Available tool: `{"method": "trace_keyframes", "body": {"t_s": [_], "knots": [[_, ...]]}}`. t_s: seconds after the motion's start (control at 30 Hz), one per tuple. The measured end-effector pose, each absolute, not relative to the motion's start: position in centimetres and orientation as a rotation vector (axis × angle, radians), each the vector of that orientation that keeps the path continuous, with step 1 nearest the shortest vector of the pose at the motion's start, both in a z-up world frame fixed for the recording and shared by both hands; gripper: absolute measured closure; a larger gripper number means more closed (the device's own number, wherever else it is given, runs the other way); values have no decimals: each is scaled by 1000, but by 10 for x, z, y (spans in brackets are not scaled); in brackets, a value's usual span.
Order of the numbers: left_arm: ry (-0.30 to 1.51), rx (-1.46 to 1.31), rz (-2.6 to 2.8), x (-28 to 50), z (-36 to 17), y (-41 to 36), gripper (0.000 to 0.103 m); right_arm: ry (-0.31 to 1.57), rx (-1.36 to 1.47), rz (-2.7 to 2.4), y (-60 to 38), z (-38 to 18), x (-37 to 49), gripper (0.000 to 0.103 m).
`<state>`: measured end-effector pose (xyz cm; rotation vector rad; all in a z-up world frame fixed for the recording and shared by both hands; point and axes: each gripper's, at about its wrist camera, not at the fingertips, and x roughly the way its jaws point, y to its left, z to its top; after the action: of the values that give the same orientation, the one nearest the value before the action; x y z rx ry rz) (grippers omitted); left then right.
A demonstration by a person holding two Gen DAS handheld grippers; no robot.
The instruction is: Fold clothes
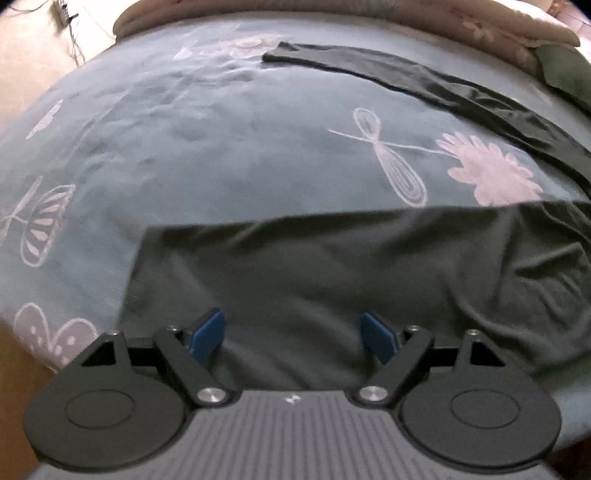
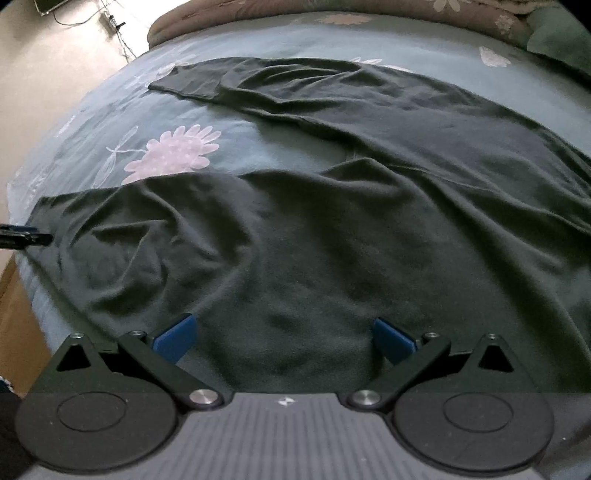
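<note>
Nearest you, both tongs are hanging spread wide, nothing pinched. Your left tongs (image 1: 293,338) are hovering over the near hem of the dark garment (image 2: 332,258), blue pads (image 1: 208,334) apart w/ cloth showing between them but no squeeze on it. Your right tongs (image 2: 284,338) are doing the same further along the garment's body, pads released, fabric lying loose underneath.

The garment is sprawling flat across the bed (image 1: 184,147), wrinkled thru the middle, its near edge reaching toward the bed's front. In the right wrist view, the tip of the left tongs is poking in at the far left edge, just beside the garment's left corner.

Moving out: a pink flower print (image 2: 177,151) and a dragonfly print (image 1: 388,158) are showing on the teal bedcover between the garment's near part and its far part. Beyond them a long dark sleeve (image 1: 369,70) is stretching out to the left, cuff lying flat.

At the far end, a brownish quilt (image 1: 332,14) is bunching along the bed's head, w/ a green cloth (image 1: 565,74) at the right corner. Cables are trailing on the floor (image 2: 55,74) top left.
</note>
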<state>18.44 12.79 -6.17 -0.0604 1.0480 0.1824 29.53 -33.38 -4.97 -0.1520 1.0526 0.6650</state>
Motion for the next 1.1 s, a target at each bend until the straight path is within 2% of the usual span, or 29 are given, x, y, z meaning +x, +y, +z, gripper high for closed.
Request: {"method": "trace_keyframes", "body": {"t_s": [0.27,0.47,0.67,0.83,1.0,1.1], "knots": [[883,29,-151,293,-13,99,22,989,-224,542,-303,-40,288,0],[813,130,-370,401,-20,62,22,974,-180,468,-279,-31,274,0],[875,-18,-509,491,-51,41,23,992,-166,377,-267,-23,256,0],[906,-65,-445,534,-82,49,23,1001,-137,301,-265,-17,239,0],[887,-146,-371,550,-65,63,24,1012,-96,246,-267,-14,232,0],[910,-202,-534,547,-51,51,23,1008,-86,227,-266,-11,230,0]]}}
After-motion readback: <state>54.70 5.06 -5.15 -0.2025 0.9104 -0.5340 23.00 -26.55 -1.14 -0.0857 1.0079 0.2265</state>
